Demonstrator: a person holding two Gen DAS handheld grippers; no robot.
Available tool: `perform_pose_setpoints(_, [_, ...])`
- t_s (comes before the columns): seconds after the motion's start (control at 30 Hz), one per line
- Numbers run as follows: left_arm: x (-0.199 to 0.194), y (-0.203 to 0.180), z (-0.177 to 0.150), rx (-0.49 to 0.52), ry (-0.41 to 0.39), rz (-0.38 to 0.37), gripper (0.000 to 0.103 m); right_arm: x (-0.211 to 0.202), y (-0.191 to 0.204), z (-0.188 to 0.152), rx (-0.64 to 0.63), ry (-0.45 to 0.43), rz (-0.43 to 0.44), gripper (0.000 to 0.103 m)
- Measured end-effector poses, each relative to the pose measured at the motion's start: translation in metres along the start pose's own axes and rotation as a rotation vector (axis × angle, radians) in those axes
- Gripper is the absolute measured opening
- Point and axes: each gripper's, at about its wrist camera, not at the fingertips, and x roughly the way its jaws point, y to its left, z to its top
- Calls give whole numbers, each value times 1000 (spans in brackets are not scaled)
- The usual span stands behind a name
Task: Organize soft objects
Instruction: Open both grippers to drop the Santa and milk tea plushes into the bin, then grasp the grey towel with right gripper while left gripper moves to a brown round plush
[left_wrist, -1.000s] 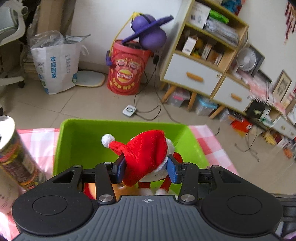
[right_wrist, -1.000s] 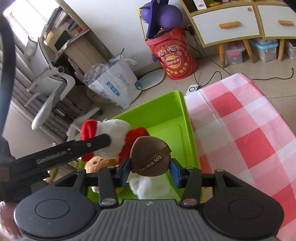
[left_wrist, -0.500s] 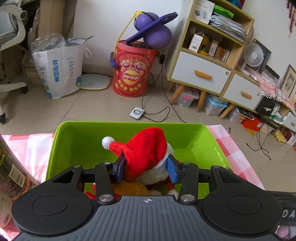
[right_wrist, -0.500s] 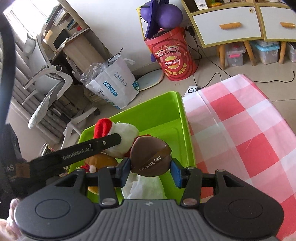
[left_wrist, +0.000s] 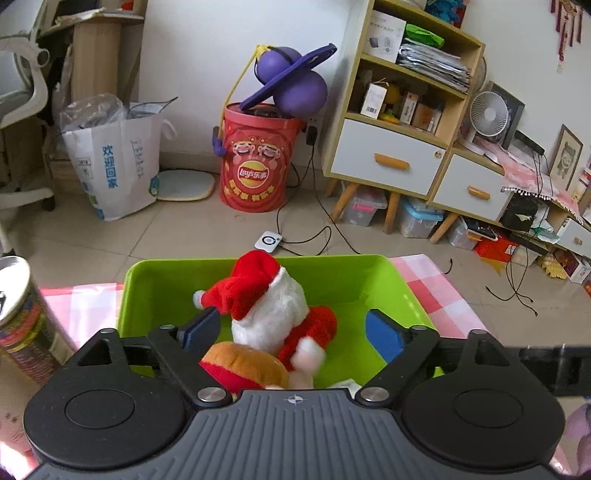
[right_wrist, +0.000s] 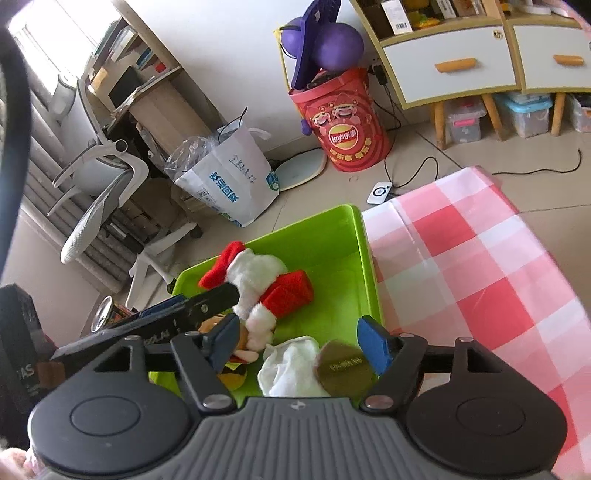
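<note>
We cannot see the near wall of the green bin (left_wrist: 391, 273) from either wrist; each gripper's body covers it. The burger plush (left_wrist: 245, 363) shows only its top in the left view, and the Santa plush's (left_wrist: 271, 308) hand is smeared by blur. At the bin's near right corner, the lettering on the brown plush (right_wrist: 341, 367) is too blurred to read. The can (left_wrist: 20, 317) is cut off by the left edge.
</note>
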Motion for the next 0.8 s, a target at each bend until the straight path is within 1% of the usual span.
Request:
perform_pose_setpoints(0.17, [-27, -2, -3, 10, -6, 11, 88, -27, 7, -1, -8, -19, -18, 50])
perform_pose_setpoints(0.4, [-84, -2, -20, 3, -29, 15, 94, -72, 13, -13, -7, -44, -41, 56])
perform_pose_setpoints(0.57, [-124, 1, -36, 14, -35, 36, 98, -99, 19, -33, -10, -33, -54, 57])
perform_pose_setpoints(0.67, [-150, 6, -51, 11, -16, 39, 98, -112, 23, -49, -18, -17, -58, 62])
perform_pose_setpoints(0.8, [-184, 14, -76, -3, 9, 84, 98, -124, 31, -74, -21, 13, -50, 63])
